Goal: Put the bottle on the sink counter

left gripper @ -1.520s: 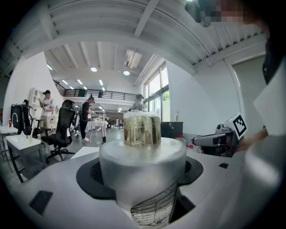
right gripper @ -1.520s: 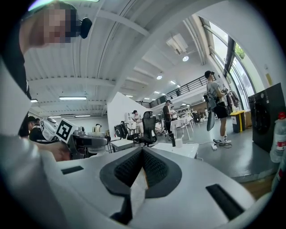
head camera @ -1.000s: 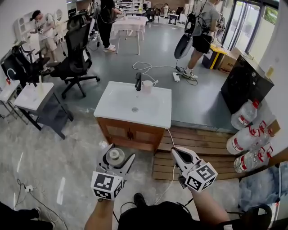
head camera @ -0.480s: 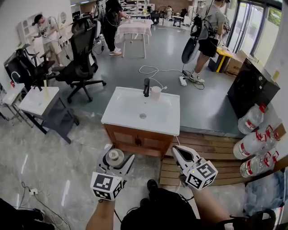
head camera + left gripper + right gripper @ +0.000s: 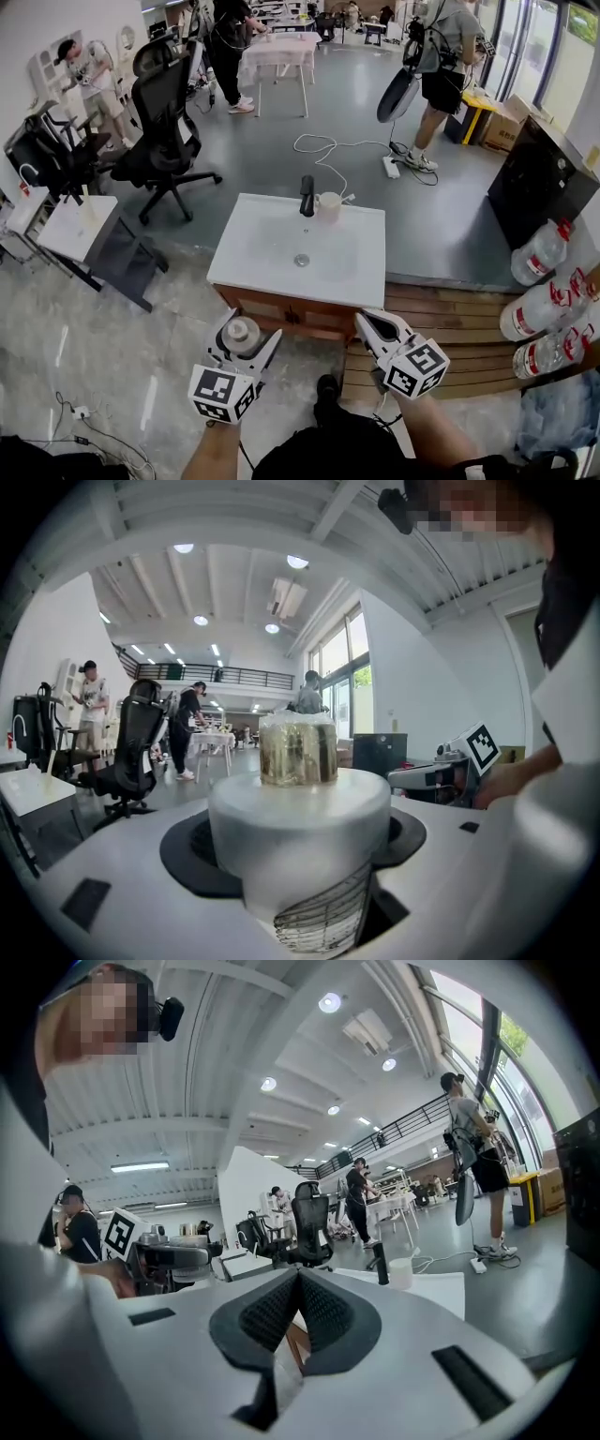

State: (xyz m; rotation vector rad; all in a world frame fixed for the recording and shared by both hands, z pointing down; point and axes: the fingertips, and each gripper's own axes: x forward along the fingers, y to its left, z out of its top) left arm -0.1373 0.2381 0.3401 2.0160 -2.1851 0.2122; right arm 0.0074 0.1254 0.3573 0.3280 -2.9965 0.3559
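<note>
A whitish bottle (image 5: 241,331) with a gold cap stands upright between the jaws of my left gripper (image 5: 243,334), which is shut on it; in the left gripper view the bottle (image 5: 300,832) fills the middle and the cap points up. My right gripper (image 5: 372,325) is shut with nothing in it, its black pads (image 5: 298,1309) pressed together. Both are held near the front edge of the white sink counter (image 5: 366,281), which has a basin, a black tap (image 5: 306,195) and a white cup (image 5: 328,205) at the back. The same counter (image 5: 441,1290) shows ahead in the right gripper view.
The counter sits on a wooden cabinet (image 5: 281,317) beside a wooden pallet (image 5: 450,319). Large water bottles (image 5: 542,305) lie at the right. A black office chair (image 5: 155,112) and a small white table (image 5: 70,225) stand at the left. Several people stand further back.
The sink counter has come closer and shifted right in the head view as I moved toward it. Both grippers hold the same pose, the bottle still in the left one.
</note>
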